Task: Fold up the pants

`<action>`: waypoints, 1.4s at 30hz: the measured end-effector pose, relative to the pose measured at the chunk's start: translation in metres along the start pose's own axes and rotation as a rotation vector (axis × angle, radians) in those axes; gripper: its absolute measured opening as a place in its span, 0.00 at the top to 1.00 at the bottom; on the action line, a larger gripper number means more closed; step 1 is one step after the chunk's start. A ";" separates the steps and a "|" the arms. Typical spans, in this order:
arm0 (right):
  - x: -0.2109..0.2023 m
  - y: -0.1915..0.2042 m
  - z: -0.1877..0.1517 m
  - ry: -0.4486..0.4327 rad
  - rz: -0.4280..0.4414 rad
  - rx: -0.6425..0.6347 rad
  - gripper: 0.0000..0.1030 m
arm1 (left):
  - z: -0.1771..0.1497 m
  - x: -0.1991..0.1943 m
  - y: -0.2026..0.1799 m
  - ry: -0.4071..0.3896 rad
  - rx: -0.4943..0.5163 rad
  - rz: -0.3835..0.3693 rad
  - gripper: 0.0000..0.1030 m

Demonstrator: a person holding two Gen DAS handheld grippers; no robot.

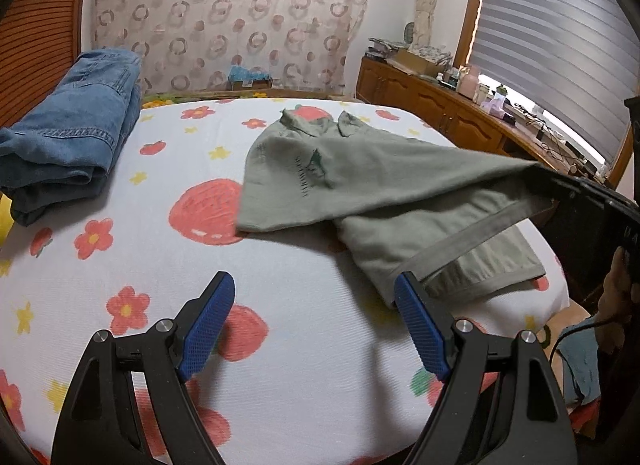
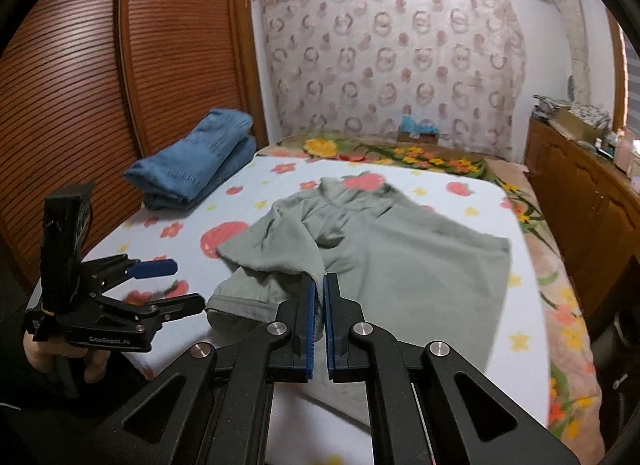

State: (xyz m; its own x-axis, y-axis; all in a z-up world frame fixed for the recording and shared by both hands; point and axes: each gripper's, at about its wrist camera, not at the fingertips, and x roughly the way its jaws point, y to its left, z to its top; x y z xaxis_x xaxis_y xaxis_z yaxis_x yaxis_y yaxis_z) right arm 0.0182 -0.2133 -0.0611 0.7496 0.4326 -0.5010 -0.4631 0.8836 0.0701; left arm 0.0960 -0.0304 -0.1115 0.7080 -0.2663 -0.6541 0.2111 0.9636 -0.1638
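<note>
The right gripper [image 2: 319, 285] is clenched on the green pants' [image 2: 400, 265] hem, near the bed's [image 2: 460, 405] front edge. The left gripper [image 1: 314, 305] hangs released. Best carry the hem level, avoiding bunching.

Soft window daylight — fisheye-warped edges

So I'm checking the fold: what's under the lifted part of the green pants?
Under the lifted flap of the green pants lies their other leg, flat on the flowered sheet. Whatever lies beneath that leg is covered.
</note>
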 end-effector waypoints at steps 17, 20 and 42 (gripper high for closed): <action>-0.037 -0.022 -0.027 -0.014 -0.084 0.080 0.96 | 0.004 -0.006 -0.015 -0.006 0.037 -0.031 0.20; -0.037 -0.019 -0.026 -0.006 -0.087 0.086 0.96 | 0.003 -0.005 -0.015 -0.003 0.037 -0.034 0.20; -0.013 -0.034 -0.032 0.143 -0.162 0.108 0.86 | -0.002 0.001 -0.016 0.015 0.033 -0.031 0.20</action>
State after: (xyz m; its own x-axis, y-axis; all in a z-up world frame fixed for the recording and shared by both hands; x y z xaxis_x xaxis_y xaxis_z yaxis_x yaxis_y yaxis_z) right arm 0.0091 -0.2550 -0.0849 0.7318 0.2605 -0.6298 -0.2831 0.9568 0.0669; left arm 0.0915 -0.0461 -0.1112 0.6903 -0.2958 -0.6603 0.2555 0.9535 -0.1600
